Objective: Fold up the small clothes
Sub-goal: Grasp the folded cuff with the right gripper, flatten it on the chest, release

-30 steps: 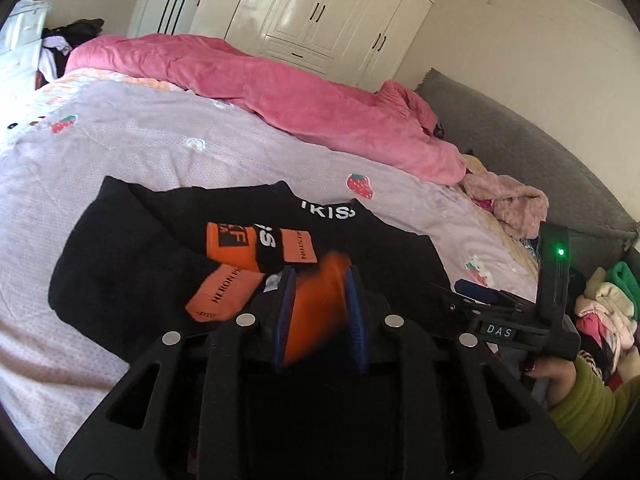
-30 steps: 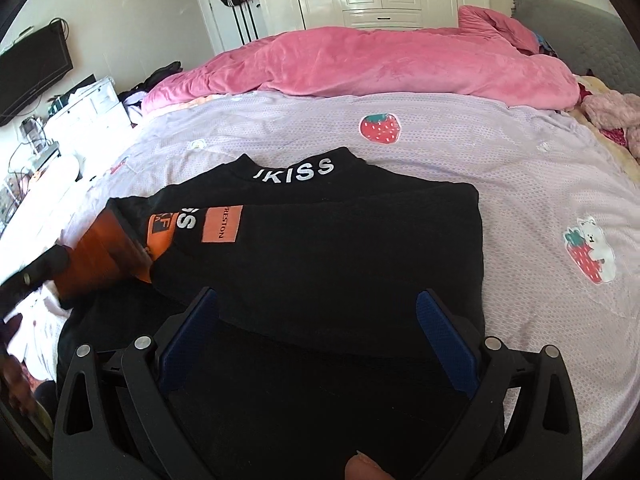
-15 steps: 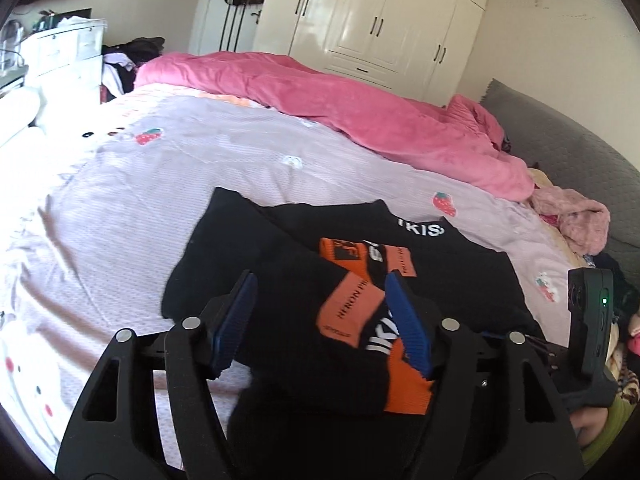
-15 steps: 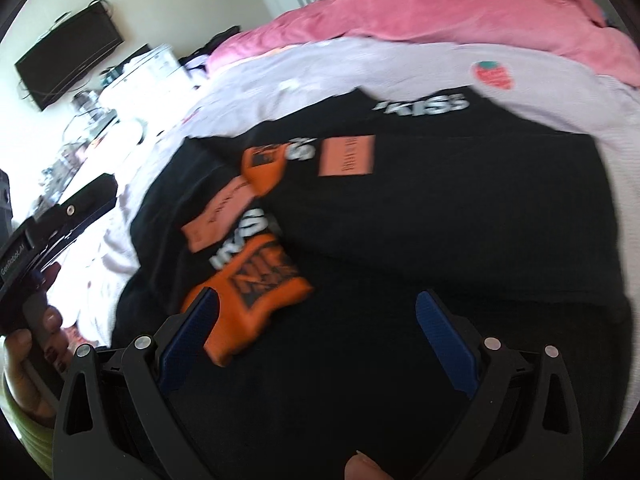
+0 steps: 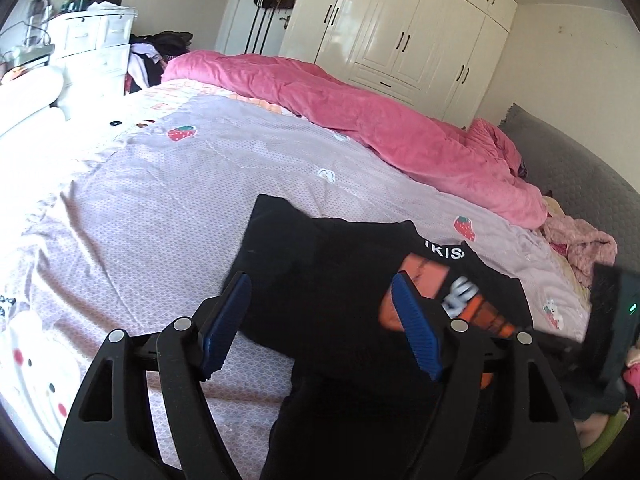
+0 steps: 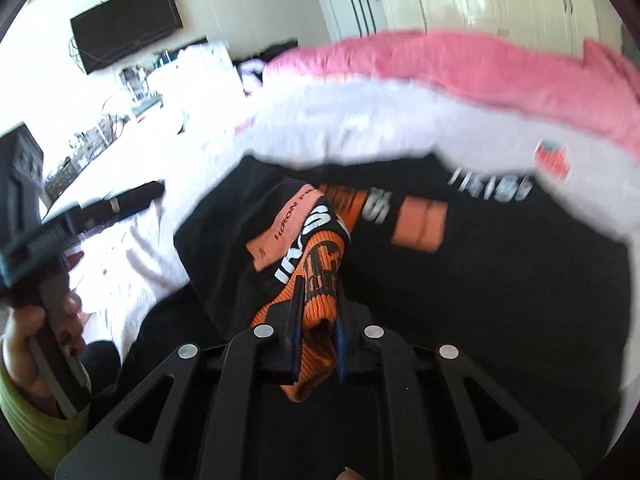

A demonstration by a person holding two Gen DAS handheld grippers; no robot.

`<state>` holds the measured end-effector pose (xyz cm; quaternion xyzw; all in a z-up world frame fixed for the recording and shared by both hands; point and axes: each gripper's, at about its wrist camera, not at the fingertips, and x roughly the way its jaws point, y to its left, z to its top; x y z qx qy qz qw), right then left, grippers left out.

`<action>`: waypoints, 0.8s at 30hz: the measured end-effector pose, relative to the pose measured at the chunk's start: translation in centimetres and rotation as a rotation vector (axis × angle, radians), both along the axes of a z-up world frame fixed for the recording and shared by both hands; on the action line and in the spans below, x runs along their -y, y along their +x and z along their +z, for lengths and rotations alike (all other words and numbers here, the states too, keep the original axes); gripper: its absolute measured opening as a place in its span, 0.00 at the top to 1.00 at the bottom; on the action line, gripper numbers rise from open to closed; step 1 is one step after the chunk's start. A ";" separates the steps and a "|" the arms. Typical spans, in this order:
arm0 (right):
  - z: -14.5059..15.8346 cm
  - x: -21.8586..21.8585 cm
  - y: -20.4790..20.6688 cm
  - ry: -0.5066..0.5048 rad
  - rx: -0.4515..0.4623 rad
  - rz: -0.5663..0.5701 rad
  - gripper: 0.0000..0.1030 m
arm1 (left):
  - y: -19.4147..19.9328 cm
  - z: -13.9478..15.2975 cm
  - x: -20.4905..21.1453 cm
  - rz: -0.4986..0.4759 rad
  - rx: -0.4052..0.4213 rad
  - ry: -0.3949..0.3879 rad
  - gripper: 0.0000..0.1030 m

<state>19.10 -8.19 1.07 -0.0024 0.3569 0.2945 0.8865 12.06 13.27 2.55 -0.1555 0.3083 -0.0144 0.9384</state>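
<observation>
A black sweater (image 5: pixel 332 264) (image 6: pixel 500 280) with white lettering and orange patches lies on the lilac bed sheet (image 5: pixel 140 200). Its orange ribbed sleeve cuff (image 6: pixel 320 292) is pinched between the blue pads of my right gripper (image 6: pixel 318 312), which is shut on it near the bottom centre of the right wrist view. My left gripper (image 5: pixel 320 308) hovers over the sweater's left side, its jaws still opening, with black cloth below them but nothing pressed between the pads. The right gripper's body (image 5: pixel 612 320) shows at the right edge of the left wrist view.
A pink quilt (image 5: pixel 360 120) lies bunched along the far side of the bed. A grey headboard (image 5: pixel 580 176) and a small heap of pink clothes (image 5: pixel 580 244) are at the right. White drawers (image 5: pixel 96 48) stand at the far left, white wardrobes (image 5: pixel 420 32) behind. A hand (image 6: pixel 24 340) holds the left gripper.
My left gripper let go of the orange cuff and opened, drifting left. My right gripper swung left over the sweater and closed on that cuff.
</observation>
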 end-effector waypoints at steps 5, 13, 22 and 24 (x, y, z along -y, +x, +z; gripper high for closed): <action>3.1 4.1 1.2 -0.040 0.076 -0.080 0.89 | 0.1 0.0 -0.1 0.004 -0.001 -0.008 0.37; 2.6 9.9 3.4 -0.115 0.047 -0.209 0.88 | 0.5 -0.4 0.8 -0.024 -0.022 -0.008 0.37; 0.9 12.0 4.2 -0.146 0.010 -0.274 0.86 | 2.6 -0.7 3.7 -0.075 -0.051 0.024 0.37; 0.7 12.3 4.1 -0.158 0.016 -0.292 0.85 | 3.5 -0.7 4.7 -0.096 -0.052 0.035 0.37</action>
